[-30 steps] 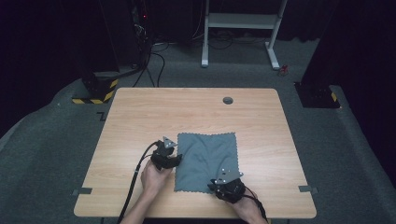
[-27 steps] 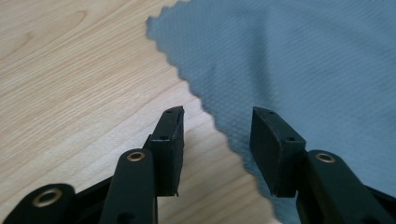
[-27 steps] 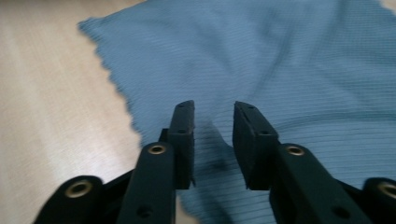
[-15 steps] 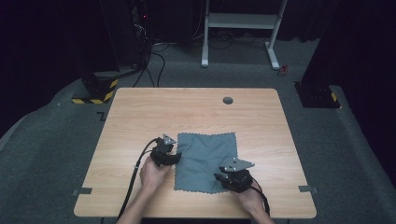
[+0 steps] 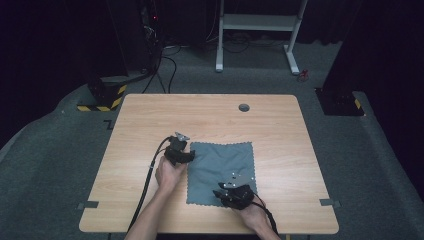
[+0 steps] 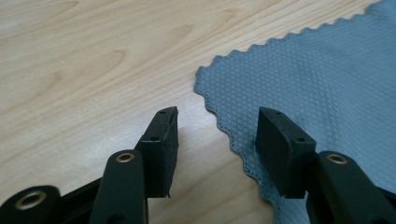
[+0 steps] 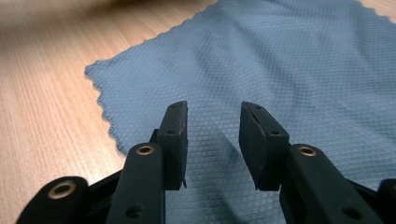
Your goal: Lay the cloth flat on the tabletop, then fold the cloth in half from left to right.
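While both hands work low in the high view, a grey cloth [image 5: 220, 170] lies flat on the wooden counter [image 5: 210, 112], a little below the middle of the frame. The cloth is nearly square. Its edge is cut in tiny waves, like little teeth, and its top is covered with a fine diamond pattern [image 6: 327, 70]. It looks soft and thin, with a few gentle bumps [image 7: 299, 60]. The counter is light wood with long wavy grain lines and rounded corners.

The left hand-held gripper [image 5: 186, 156] sits at the upper left corner of the cloth in the high view. In the left gripper view its two black jaws are spread wide. One square pad [image 6: 164, 140] is over bare wood at the lower left of the frame, and the other pad [image 6: 280, 149] is over the wavy edge of the cloth at the lower right. The corner of the cloth lies between them, and they pinch nothing.

The right hand-held gripper [image 5: 223, 193] is at the lower edge of the cloth in the high view. In the right gripper view its jaws are apart with a smaller gap [image 7: 212, 140], both hanging over the cloth and holding nothing. The pads are flat, dark and a bit worn at the corners.

A small round grey hole cover [image 5: 244, 107] sits in the counter near its far edge.
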Demonstrator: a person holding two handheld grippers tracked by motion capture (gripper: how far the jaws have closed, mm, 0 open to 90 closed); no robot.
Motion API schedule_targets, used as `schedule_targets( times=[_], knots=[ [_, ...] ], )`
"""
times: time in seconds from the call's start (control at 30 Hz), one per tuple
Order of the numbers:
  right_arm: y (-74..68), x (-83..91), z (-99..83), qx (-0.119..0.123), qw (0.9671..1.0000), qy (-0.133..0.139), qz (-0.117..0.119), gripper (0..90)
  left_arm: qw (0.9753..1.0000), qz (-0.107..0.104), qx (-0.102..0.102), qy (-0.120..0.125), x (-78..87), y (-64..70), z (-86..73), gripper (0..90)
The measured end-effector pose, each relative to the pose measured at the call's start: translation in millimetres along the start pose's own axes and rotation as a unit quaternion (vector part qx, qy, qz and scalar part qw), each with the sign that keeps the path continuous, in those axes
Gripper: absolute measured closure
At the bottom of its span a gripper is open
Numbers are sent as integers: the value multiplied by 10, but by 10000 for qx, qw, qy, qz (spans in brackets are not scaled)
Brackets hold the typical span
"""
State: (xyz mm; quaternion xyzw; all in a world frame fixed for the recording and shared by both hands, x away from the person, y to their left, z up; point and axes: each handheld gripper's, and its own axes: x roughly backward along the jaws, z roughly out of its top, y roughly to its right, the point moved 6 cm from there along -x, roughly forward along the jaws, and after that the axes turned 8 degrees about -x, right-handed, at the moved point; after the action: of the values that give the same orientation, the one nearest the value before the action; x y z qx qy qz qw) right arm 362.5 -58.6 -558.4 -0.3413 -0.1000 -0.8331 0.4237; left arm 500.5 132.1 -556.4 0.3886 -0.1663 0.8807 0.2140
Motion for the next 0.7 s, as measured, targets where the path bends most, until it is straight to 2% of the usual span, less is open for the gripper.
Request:
schedule_targets(
  times=[0.07,0.1,0.2,0.27,0.43,0.53,0.63,0.7],
  knots=[
    [-26,-4,-3,56,10000,-6,18,621,9999,103,-90,-36,-20,-43,27,482],
    [-46,-5,-2,72,10000,-10,39,616,10000,68,-61,-25,-31,-53,37,481],
    [-113,-6,13,143,9998,90,122,604,9997,-140,174,74,-39,-53,39,477],
    [-166,-15,25,100,9997,105,216,597,9993,-251,216,146,-24,-45,49,469],
    [-272,-93,56,209,9993,103,307,593,9981,-449,229,361,-36,-27,99,453],
    [-342,-150,80,242,9990,115,347,586,9968,-568,390,415,-89,-48,95,449],
    [-421,-212,107,282,9988,88,379,585,9966,-603,387,409,-121,-66,99,452],
    [-480,-246,124,331,9985,51,436,585,9972,-617,272,322,-133,-74,127,451]
  ],
)
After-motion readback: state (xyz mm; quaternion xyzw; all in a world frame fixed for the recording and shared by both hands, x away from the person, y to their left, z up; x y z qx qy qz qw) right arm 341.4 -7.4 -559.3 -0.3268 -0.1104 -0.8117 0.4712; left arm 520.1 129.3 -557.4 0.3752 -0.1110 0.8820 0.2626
